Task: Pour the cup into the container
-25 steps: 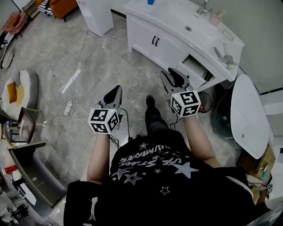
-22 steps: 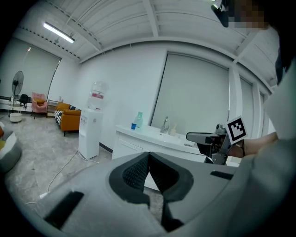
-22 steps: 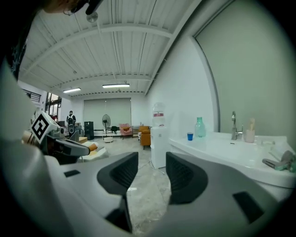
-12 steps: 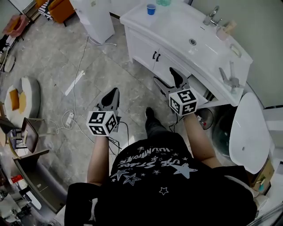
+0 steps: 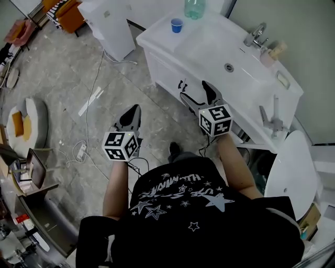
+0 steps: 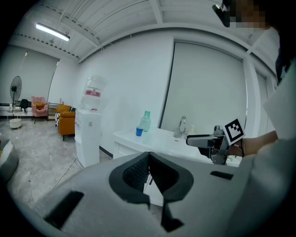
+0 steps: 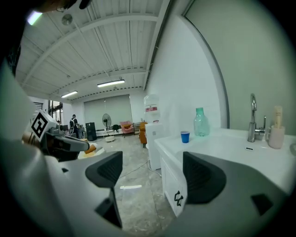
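A small blue cup (image 5: 177, 25) stands at the far left corner of the white vanity top (image 5: 209, 42), beside a green plastic bottle (image 5: 193, 8). Both also show in the left gripper view, the cup (image 6: 138, 131) and bottle (image 6: 146, 121), and in the right gripper view, the cup (image 7: 185, 136) and bottle (image 7: 200, 122). My left gripper (image 5: 133, 112) hangs over the floor, shut and empty. My right gripper (image 5: 196, 93) is held in front of the cabinet, well short of the cup. Its jaws are opening wide with nothing between them.
A sink basin (image 5: 229, 67) with a faucet (image 5: 255, 35) lies right of the cup. A white water dispenser (image 5: 107, 21) stands left of the vanity. A power strip and cable (image 5: 81, 152) lie on the tiled floor. A white oval lid (image 5: 290, 167) is at the right.
The right jaws have spread from nearly closed to wide apart. The head view has shifted toward the vanity, bringing the cup and bottle into sight. The left gripper stays shut.
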